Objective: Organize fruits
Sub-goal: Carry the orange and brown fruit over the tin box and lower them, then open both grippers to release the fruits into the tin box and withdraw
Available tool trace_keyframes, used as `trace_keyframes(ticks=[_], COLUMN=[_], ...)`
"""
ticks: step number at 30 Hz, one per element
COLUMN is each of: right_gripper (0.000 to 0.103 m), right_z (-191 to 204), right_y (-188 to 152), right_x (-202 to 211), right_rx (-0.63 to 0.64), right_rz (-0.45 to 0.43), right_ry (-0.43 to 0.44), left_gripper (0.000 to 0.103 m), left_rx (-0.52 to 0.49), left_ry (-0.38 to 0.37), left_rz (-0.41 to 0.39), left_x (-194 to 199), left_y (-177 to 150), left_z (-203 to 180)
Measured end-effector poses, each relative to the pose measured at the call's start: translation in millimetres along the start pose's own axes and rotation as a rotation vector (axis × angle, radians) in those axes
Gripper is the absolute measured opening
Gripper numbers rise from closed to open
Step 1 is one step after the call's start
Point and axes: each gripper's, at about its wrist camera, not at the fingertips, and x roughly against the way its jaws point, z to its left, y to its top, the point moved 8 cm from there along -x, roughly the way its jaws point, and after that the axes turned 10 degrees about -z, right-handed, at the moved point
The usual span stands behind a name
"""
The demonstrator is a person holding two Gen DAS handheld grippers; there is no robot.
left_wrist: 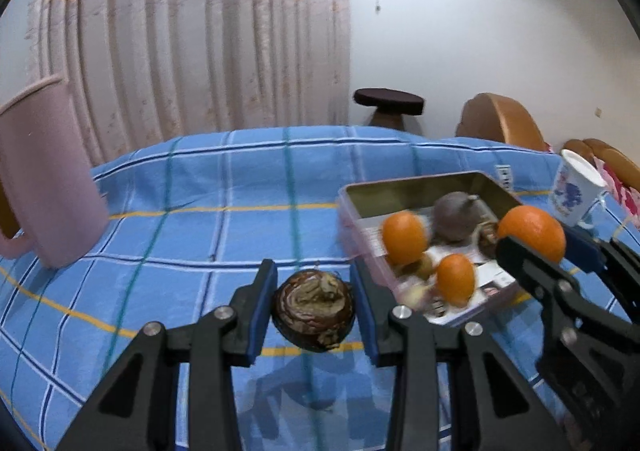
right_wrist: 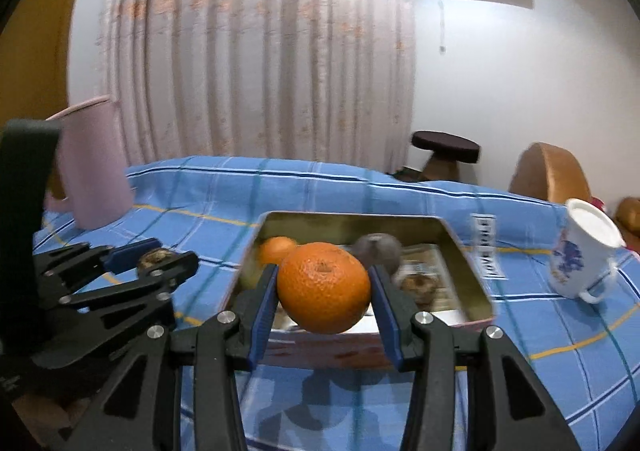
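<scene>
My left gripper (left_wrist: pixel 314 309) is shut on a dark brown, mottled round fruit (left_wrist: pixel 314 311), held above the blue checked cloth. My right gripper (right_wrist: pixel 323 295) is shut on a large orange (right_wrist: pixel 323 287), which hangs over the near edge of a rectangular tin box (right_wrist: pixel 468 251). In the left wrist view the box (left_wrist: pixel 416 183) holds two smaller oranges (left_wrist: pixel 404 237), a grey-purple round fruit (left_wrist: pixel 456 217) and some brown fruits. The right gripper with its orange (left_wrist: pixel 532 231) shows at the right there. The left gripper (right_wrist: pixel 160 259) appears at the left of the right wrist view.
A pink jug (left_wrist: pixel 44 179) stands at the far left on the blue checked tablecloth (left_wrist: pixel 224 187). A white mug with a blue print (right_wrist: pixel 580 255) stands right of the box. Behind the table are a curtain, a dark stool (left_wrist: pixel 388 101) and brown chairs.
</scene>
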Motion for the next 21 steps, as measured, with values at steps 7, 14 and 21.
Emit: trace_keyframes(ticks=[7, 14, 21], right_gripper=[0.047, 0.048, 0.048], right_z=[-50, -83, -93], right_y=[2, 4, 2], right_x=[-3, -10, -46], right_rx=[-0.042, -0.075, -0.1], right_rz=[0.008, 0.021, 0.093], right_ry=[-0.108, -0.172, -0.14], left_gripper=[0.039, 0.039, 0.039], left_rx=[-0.024, -0.022, -0.001], left_ry=[-0.069, -0.104, -0.084], left_rz=[0.002, 0.019, 0.026], left_x=[-8, -25, -43], left_y=[13, 18, 21], left_z=[-48, -80, -88])
